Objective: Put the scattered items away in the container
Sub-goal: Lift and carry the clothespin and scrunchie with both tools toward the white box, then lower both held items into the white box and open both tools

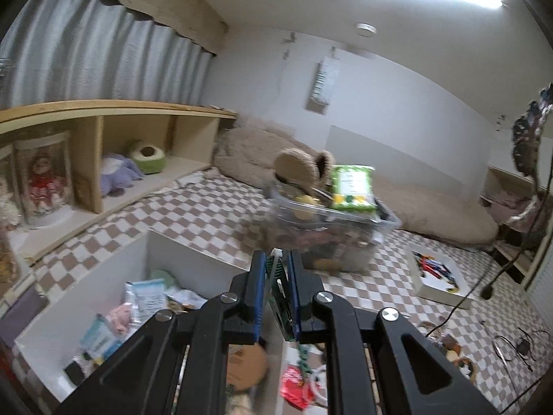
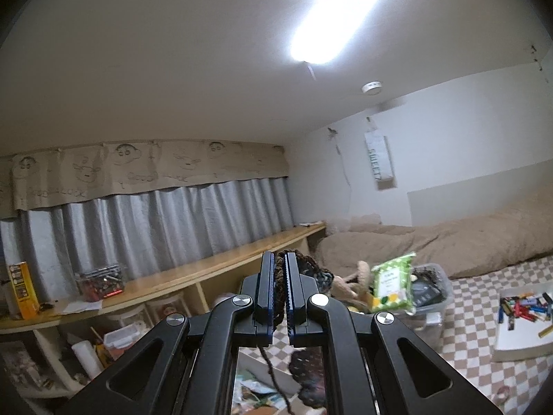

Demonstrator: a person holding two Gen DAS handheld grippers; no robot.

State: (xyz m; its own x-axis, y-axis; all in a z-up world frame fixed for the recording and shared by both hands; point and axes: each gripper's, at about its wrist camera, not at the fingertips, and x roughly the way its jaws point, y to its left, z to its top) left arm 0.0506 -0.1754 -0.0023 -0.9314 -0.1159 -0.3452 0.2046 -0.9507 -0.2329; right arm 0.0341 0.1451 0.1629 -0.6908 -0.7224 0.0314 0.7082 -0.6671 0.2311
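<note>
The left hand-held gripper (image 1: pixel 276 269) clamped a green card (image 1: pixel 278 283) above the white box (image 1: pixel 193 252). The right hand-held gripper (image 2: pixel 279 276) pinched a dark crocheted piece (image 2: pixel 304 266); the full bin (image 1: pixel 345 238) stood on the checked floor (image 1: pixel 207 207)

We see the room lit from above by a long ceiling light (image 2: pixel 342 14), blown out to pure white glare in both views. The white walls look evenly bright; shadows stay soft and sit mostly under the wooden shelf (image 1: pixel 114 107). Fisheye distortion bends the shelf and curtain (image 2: pixel 166 214) into curves, and black vignetting fills the corners. Motion blur smears the clear bin (image 1: pixel 345 242) and the checkered floor (image 1: pixel 214 207) in the left wrist view.
</note>
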